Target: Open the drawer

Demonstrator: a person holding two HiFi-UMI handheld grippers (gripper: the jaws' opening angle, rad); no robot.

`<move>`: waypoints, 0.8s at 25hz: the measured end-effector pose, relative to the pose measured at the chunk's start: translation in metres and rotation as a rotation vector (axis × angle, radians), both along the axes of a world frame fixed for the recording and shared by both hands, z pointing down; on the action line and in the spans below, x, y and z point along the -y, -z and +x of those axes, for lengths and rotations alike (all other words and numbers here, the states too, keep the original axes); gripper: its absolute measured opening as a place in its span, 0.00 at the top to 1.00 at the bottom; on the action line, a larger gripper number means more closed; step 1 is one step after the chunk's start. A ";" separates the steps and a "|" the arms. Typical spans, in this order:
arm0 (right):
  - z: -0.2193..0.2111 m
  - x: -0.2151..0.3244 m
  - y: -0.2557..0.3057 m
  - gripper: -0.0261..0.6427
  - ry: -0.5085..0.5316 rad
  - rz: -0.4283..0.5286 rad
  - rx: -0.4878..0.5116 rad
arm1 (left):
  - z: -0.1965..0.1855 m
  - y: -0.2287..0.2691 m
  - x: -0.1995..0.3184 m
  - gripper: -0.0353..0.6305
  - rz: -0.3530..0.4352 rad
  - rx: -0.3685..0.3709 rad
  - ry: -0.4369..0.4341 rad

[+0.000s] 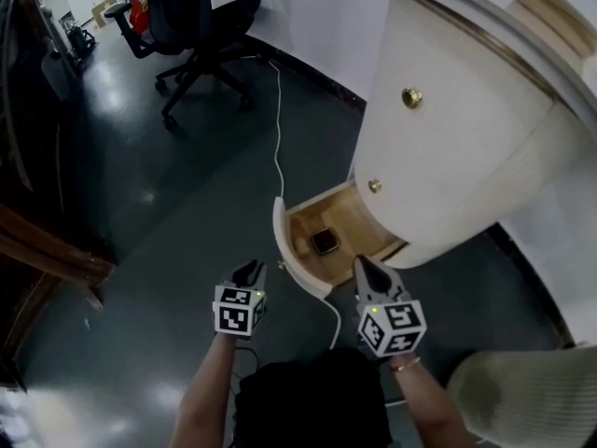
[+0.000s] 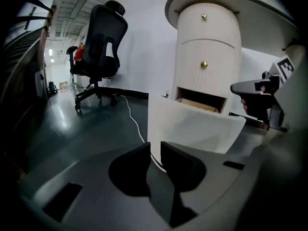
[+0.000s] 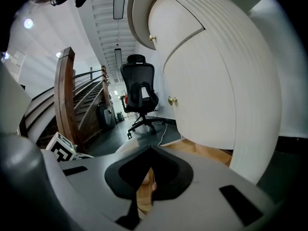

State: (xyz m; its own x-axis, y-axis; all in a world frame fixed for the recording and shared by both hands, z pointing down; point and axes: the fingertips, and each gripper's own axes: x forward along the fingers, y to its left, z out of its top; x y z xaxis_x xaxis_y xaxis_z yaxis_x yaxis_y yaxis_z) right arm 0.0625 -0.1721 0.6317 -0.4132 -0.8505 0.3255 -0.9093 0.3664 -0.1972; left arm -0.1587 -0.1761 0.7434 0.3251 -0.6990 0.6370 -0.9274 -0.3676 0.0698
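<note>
Left gripper, jaws slightly apart with nothing between them, hovers just left of the pulled-out bottom drawer of a rounded cream cabinet. Right gripper, jaws together, hangs at the drawer's near right corner. A small dark object lies inside.

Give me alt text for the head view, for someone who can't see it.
The bottom drawer of a round cream cabinet stands pulled open over a dark floor, a small dark square object inside. The left gripper and right gripper hover near its front; an office chair stands beyond.
</note>
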 end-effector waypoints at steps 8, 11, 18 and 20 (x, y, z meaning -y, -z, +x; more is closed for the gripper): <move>-0.004 -0.003 0.006 0.96 0.010 0.013 0.005 | -0.003 0.059 0.001 0.88 0.128 -0.033 0.054; 0.001 -0.004 0.006 0.96 0.005 0.015 0.005 | 0.000 0.085 0.003 0.89 0.191 -0.053 0.062; 0.013 -0.005 0.019 0.96 -0.010 0.049 0.011 | 0.005 0.130 -0.002 0.92 0.301 -0.084 0.063; 0.015 -0.005 0.021 0.96 -0.013 0.048 0.015 | 0.005 0.138 -0.004 0.92 0.321 -0.090 0.061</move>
State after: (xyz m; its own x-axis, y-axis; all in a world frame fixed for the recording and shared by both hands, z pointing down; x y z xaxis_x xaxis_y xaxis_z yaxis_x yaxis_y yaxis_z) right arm 0.0777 -0.1670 0.6110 -0.4062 -0.8705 0.2778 -0.9113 0.3637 -0.1930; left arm -0.1538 -0.1722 0.6050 0.3217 -0.8789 0.3521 -0.9436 -0.3284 0.0422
